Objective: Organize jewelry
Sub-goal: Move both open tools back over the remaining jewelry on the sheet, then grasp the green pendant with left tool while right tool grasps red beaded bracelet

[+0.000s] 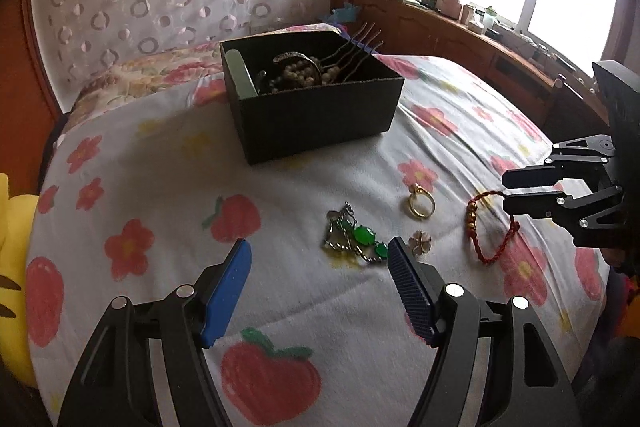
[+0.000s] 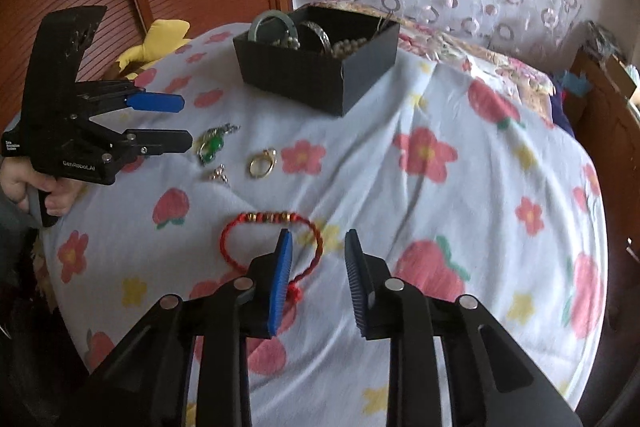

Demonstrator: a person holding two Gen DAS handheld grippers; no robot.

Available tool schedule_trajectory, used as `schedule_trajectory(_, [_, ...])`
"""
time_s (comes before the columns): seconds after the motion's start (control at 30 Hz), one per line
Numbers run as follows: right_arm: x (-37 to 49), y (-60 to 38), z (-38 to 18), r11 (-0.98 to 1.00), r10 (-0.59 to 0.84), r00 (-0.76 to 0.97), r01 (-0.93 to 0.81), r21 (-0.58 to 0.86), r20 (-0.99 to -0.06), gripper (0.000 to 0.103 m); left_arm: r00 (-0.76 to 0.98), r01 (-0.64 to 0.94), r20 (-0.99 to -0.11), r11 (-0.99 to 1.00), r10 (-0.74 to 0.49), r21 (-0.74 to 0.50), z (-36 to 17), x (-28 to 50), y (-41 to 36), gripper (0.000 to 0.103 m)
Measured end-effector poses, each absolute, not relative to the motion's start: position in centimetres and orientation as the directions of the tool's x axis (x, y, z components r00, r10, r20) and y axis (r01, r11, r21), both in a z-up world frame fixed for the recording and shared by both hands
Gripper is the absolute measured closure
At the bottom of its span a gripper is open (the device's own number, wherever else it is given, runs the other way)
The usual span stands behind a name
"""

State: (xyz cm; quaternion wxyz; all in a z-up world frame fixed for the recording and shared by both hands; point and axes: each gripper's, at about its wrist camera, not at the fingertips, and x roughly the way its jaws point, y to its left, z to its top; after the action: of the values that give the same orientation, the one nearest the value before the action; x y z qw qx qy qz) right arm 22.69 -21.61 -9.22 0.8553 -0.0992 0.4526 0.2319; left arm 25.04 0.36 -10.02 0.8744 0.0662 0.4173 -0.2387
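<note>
The floral bedspread (image 1: pixel 160 163) carries a black cardboard box (image 1: pixel 320 115) already holding beads, a bangle and hairpins. Nearer lie a red braided cord bracelet with gold beads (image 2: pixel 272 243), a green-stone pendant (image 1: pixel 354 239), a gold ring (image 1: pixel 420 203) and a small flower earring (image 1: pixel 420 242). The left gripper (image 1: pixel 316 259) hovers released above the pendant; the right gripper (image 2: pixel 318 243) hovers parted over the bracelet, nothing clasped. The soft cloth may bunch into either pinch, and the earring just beside the pendant could snag.

black box (image 1: pixel 316 115), green pendant (image 1: pixel 360 237), gold ring (image 1: pixel 420 205)
</note>
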Motion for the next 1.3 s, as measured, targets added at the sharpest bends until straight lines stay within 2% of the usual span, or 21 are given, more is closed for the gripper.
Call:
schedule_trajectory(0.1, [22.6, -21.5, -9.7, 0.871, 0.311, 0.469, -0.488, 0.051, -0.826, 0.080, 0.534, 0.472, -0.768, 0.878, -0.354, -0.076, -10.1, 25.0, 0.0, 0.035])
schedule_trajectory(0.27, [22.6, -20.8, -10.2, 0.863, 0.307, 0.459, -0.503, 0.040, -0.834, 0.100, 0.522, 0.470, -0.780, 0.880, -0.345, -0.075, -10.5, 25.1, -0.1, 0.035])
schedule_trajectory(0.37, [22.5, -20.8, -10.2, 0.859, 0.307, 0.465, -0.511, 0.031, -0.831, 0.100, 0.515, 0.469, -0.782, 0.879, -0.351, -0.085, -10.6, 25.3, -0.4, 0.037])
schedule_trajectory(0.43, [22.6, -21.0, -10.1, 0.859, 0.311, 0.465, -0.510, 0.037, -0.829, 0.100, 0.514, 0.469, -0.785, 0.880, -0.345, -0.080, -10.5, 25.6, -0.7, 0.054])
schedule_trajectory(0.5, [22.5, -21.1, -10.1, 0.860, 0.314, 0.468, -0.508, 0.039, -0.826, 0.100, 0.504, 0.470, -0.790, 0.878, -0.349, -0.088, -10.5, 25.9, -1.1, 0.064])
schedule_trajectory(0.6, [22.3, -21.1, -10.2, 0.860, 0.316, 0.473, -0.508, 0.039, -0.822, 0.100, 0.494, 0.475, -0.796, 0.876, -0.349, -0.089, -10.4, 26.4, -1.6, 0.073])
schedule_trajectory(0.77, [22.1, -21.3, -10.1, 0.860, 0.325, 0.475, -0.508, 0.046, -0.818, 0.100, 0.485, 0.492, -0.803, 0.867, -0.347, -0.078, -10.3, 26.7, -2.6, 0.078])
schedule_trajectory(0.93, [22.0, -21.5, -10.1, 0.859, 0.329, 0.478, -0.509, 0.049, -0.815, 0.099, 0.467, 0.518, -0.817, 0.854, -0.338, -0.057, -10.3, 27.1, -3.5, 0.092])
schedule_trajectory(1.0, [22.0, -21.6, -10.0, 0.859, 0.332, 0.478, -0.509, 0.051, -0.813, 0.099, 0.471, 0.531, -0.818, 0.847, -0.330, -0.036, -10.1, 26.9, -3.7, 0.093])
schedule_trajectory(1.03, [22.0, -21.6, -10.0, 0.859, 0.333, 0.479, -0.510, 0.051, -0.812, 0.099, 0.463, 0.538, -0.821, 0.842, -0.333, -0.038, -10.1, 26.8, -3.7, 0.099])
schedule_trajectory(1.3, [21.9, -21.6, -10.1, 0.859, 0.339, 0.480, -0.509, 0.059, -0.809, 0.100, 0.496, 0.537, -0.793, 0.842, -0.352, -0.038, -8.3, 25.9, -3.4, 0.101])
